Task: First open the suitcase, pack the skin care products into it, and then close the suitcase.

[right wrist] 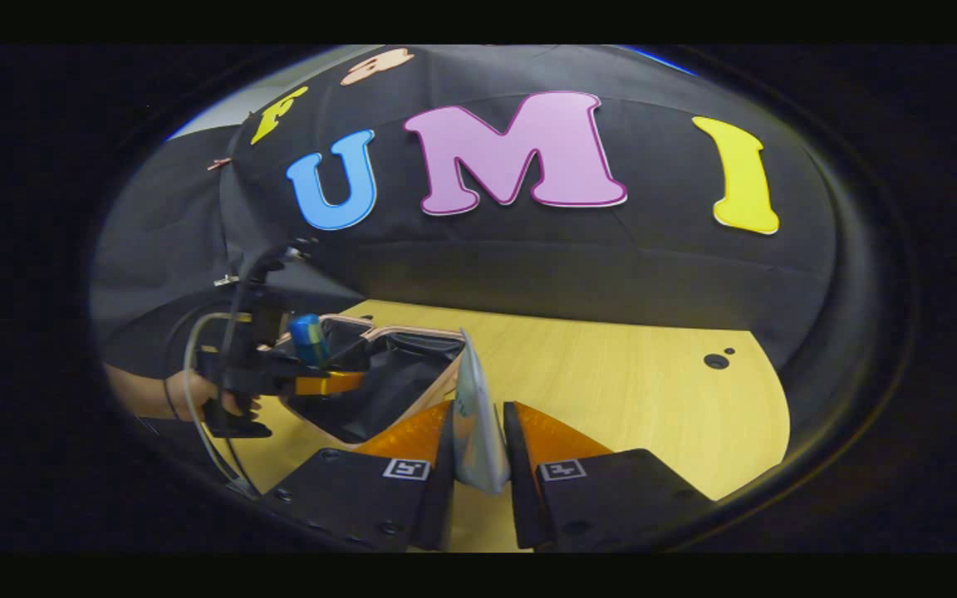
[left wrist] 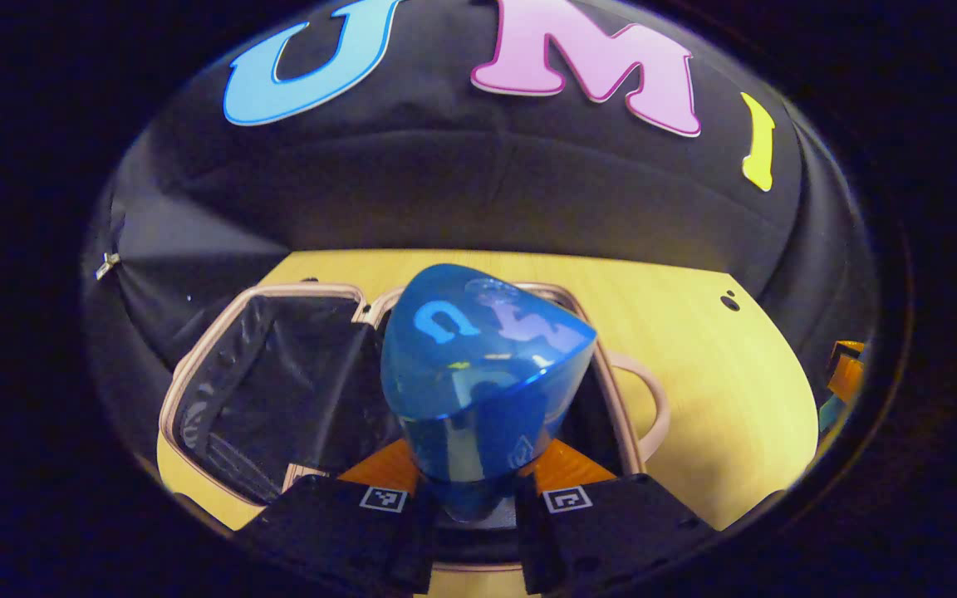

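Left gripper view, we see the left gripper clamped on a blue bottle above the open suitcase, right gripper pinching a flat silver tube over the wooden table.

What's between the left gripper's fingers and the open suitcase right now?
A blue bottle, clamped between the left gripper fingers, hangs over the open suitcase in the left gripper view; nothing else sits between them.

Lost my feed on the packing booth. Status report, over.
Left gripper shut on blue bottle, held above the open suitcase. Right gripper shut on flat silver packet, over the table. Nothing in the way.
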`<state>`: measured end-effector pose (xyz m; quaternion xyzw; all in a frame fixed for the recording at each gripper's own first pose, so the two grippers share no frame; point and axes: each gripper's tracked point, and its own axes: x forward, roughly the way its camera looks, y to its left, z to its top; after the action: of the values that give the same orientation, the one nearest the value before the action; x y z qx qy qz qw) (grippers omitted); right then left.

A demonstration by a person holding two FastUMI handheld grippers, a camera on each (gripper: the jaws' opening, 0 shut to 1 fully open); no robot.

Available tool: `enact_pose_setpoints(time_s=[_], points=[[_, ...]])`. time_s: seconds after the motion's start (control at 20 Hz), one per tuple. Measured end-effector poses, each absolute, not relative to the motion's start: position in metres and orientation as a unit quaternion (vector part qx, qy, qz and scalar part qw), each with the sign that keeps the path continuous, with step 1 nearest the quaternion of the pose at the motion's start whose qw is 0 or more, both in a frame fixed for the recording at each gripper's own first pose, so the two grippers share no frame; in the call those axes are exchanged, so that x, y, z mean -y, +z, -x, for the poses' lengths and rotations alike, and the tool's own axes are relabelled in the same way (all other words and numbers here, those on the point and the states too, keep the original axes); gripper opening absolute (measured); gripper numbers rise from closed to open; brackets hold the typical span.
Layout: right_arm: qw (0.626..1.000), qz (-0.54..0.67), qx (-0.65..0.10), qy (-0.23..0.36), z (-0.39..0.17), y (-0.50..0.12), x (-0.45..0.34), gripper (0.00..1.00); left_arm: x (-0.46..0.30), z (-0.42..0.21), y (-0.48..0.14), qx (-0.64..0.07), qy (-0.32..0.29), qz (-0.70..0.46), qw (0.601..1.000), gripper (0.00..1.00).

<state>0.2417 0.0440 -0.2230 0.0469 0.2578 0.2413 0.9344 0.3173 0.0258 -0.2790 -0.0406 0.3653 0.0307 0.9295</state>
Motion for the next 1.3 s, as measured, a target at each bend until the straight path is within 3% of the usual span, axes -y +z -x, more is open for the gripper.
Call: enact_pose_setpoints(time_s=[0.3, 0.6, 0.65, 0.85, 0.95, 1.05, 1.15, 1.3], points=[[0.935, -0.051, -0.250, 0.247, -0.218, -0.205, -0.077, 0.33, -0.044, -0.324, -0.320, -0.460, -0.002, 0.036, 0.887, 0.45], [0.947, -0.078, -0.239, 0.200, -0.225, -0.189, -0.066, 0.33, -0.049, -0.320, -0.341, -0.537, -0.016, -0.011, 0.844, 0.48], [0.950, -0.078, -0.234, 0.194, -0.227, -0.186, -0.063, 0.33, -0.050, -0.320, -0.345, -0.549, -0.015, -0.013, 0.835, 0.45], [0.955, -0.067, -0.223, 0.181, -0.236, -0.181, -0.060, 0.32, -0.052, -0.327, -0.348, -0.555, -0.008, 0.000, 0.831, 0.48], [0.955, -0.069, -0.226, 0.181, -0.239, -0.179, -0.068, 0.29, -0.056, -0.327, -0.346, -0.556, 0.000, 0.001, 0.831, 0.45], [0.953, -0.066, -0.230, 0.183, -0.246, -0.179, -0.079, 0.33, -0.061, -0.327, -0.342, -0.550, 0.005, -0.005, 0.835, 0.50], [0.950, -0.069, -0.241, 0.187, -0.252, -0.180, -0.095, 0.33, -0.059, -0.330, -0.319, -0.513, -0.003, 0.011, 0.858, 0.76], [0.945, -0.067, -0.259, 0.187, -0.263, -0.186, -0.120, 0.33, -0.074, -0.331, -0.262, -0.411, 0.011, 0.029, 0.911, 0.93]])
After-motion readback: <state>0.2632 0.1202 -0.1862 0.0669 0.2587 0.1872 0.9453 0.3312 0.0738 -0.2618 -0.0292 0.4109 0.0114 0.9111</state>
